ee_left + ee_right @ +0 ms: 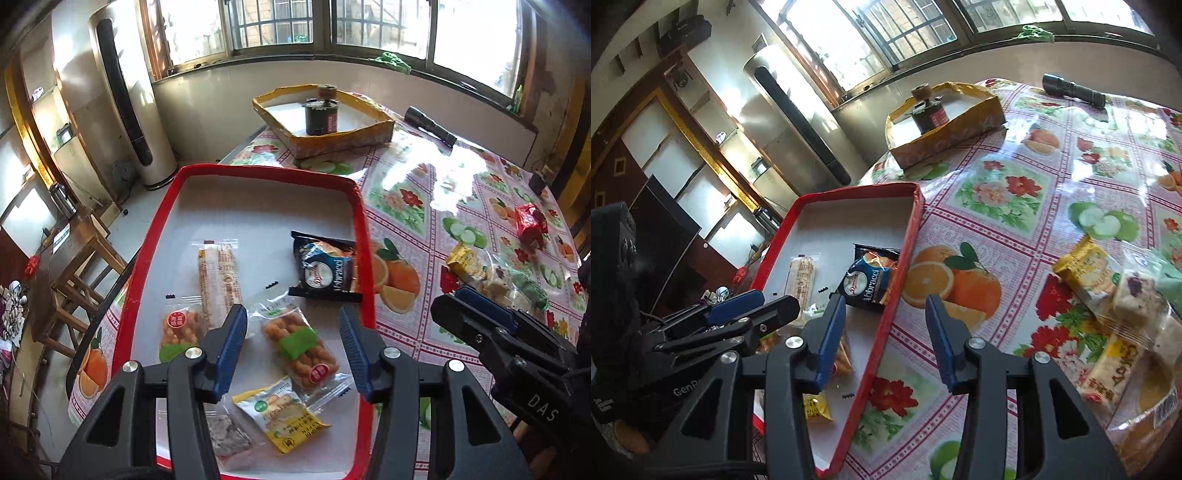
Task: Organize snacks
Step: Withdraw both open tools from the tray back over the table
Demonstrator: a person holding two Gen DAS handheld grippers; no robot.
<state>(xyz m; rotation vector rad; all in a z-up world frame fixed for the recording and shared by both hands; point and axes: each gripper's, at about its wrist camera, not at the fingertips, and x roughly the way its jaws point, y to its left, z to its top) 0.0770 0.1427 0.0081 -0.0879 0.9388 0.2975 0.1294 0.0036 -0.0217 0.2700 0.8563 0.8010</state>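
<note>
Blue-padded jaws of the left gripper [293, 334] are being held apart over the red tray [364, 236], nothing clasped, with a twisted-snack packet [299, 349] lying below among other snacks. Beside it, the right gripper [886, 325] is likewise being held released and empty above the tray's rim. More snacks [1108, 291] are lying well apart on the floral tablecloth [1015, 192].
</note>
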